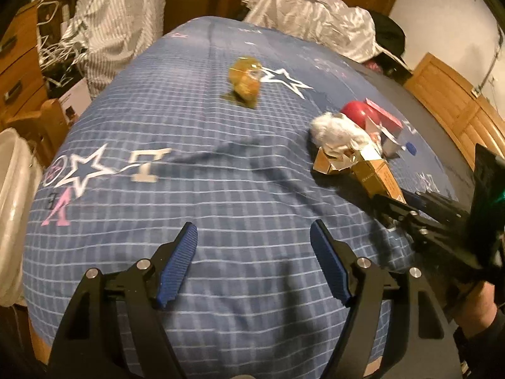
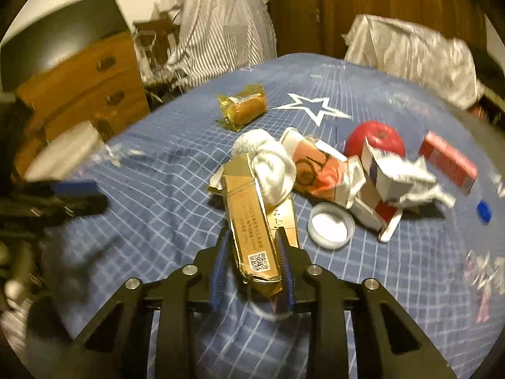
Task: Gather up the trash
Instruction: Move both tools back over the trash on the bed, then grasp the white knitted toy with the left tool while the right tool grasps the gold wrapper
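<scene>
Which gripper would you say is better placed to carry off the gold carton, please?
The right gripper: its jaws are already shut on the near end of the gold carton. The left gripper is open over bare bedspread, away from the pile.

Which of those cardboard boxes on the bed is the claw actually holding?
The long gold box with the square code on its end. The right gripper is clamped on it; the red box and torn white cartons lie untouched beyond.

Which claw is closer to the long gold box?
Right. The right claw is shut on the gold box, its pads pressing both sides. The left claw hangs open over bare blanket, well away from it.
</scene>
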`<state>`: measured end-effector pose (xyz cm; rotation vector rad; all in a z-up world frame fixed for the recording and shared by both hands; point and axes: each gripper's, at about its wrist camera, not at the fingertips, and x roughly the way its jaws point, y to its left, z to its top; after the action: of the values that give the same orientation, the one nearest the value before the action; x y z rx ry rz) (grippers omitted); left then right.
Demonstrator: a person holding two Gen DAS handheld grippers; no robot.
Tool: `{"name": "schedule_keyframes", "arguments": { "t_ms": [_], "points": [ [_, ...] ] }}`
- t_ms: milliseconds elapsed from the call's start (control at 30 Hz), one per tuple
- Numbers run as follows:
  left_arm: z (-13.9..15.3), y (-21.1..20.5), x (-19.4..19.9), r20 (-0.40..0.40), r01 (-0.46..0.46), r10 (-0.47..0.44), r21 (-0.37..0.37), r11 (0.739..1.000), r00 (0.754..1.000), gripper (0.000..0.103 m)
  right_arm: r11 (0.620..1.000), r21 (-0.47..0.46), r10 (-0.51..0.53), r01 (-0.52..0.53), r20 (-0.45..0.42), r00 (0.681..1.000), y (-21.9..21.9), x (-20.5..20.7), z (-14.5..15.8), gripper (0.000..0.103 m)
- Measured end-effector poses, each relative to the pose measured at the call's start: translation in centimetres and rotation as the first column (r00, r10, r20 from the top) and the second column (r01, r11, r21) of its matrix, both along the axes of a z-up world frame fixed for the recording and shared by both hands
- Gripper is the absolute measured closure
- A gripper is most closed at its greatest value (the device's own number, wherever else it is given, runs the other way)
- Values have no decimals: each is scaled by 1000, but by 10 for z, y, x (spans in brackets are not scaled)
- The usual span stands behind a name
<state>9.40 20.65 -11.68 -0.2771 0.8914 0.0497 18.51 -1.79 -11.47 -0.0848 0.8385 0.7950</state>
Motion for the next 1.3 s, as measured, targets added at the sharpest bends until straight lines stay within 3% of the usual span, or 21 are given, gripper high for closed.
{"name": "schedule_keyframes", "arguments": {
  "t_ms": [67,133,233,300,433,567,833,1033,1167,1200,1300],
  "points": [
    [0,-10,5,-1,28,-28,8,1000,1000,31,990,136,-8,27,-139,990,-26,5,1,80],
    [0,-20,11,-2,53,-53,14,999,999,30,963,257,-10,88,-290,957,-62,12,-4,80],
    [0,-35,21,-5,94,-94,19,995,996,28,937,306,-33,171,-409,912,-108,17,-17,80],
    [-1,-45,28,-11,116,-115,27,993,993,28,934,297,-60,201,-423,904,-131,19,-21,80],
    [-5,-62,42,-17,143,-142,31,989,990,27,927,250,-174,278,-370,913,-176,14,-12,66],
    [-4,-74,60,6,157,-158,38,987,987,23,938,153,-274,312,-230,934,-188,12,3,47],
    [-10,-81,115,30,147,-148,24,989,989,22,971,-9,-239,239,-52,970,-148,5,20,26],
    [-21,-84,139,8,151,-151,18,988,989,26,972,-114,-210,204,-47,977,-124,16,9,26],
    [-24,-87,145,-3,164,-164,15,986,987,50,963,-192,-199,191,-25,980,-107,18,-9,27],
    [-25,-89,145,-2,170,-170,19,985,985,56,960,-206,-198,190,-15,980,-104,17,-12,29],
    [-25,-93,146,0,172,-172,35,984,985,63,957,-208,-208,200,-15,978,-102,16,-19,51]
  ]
}}
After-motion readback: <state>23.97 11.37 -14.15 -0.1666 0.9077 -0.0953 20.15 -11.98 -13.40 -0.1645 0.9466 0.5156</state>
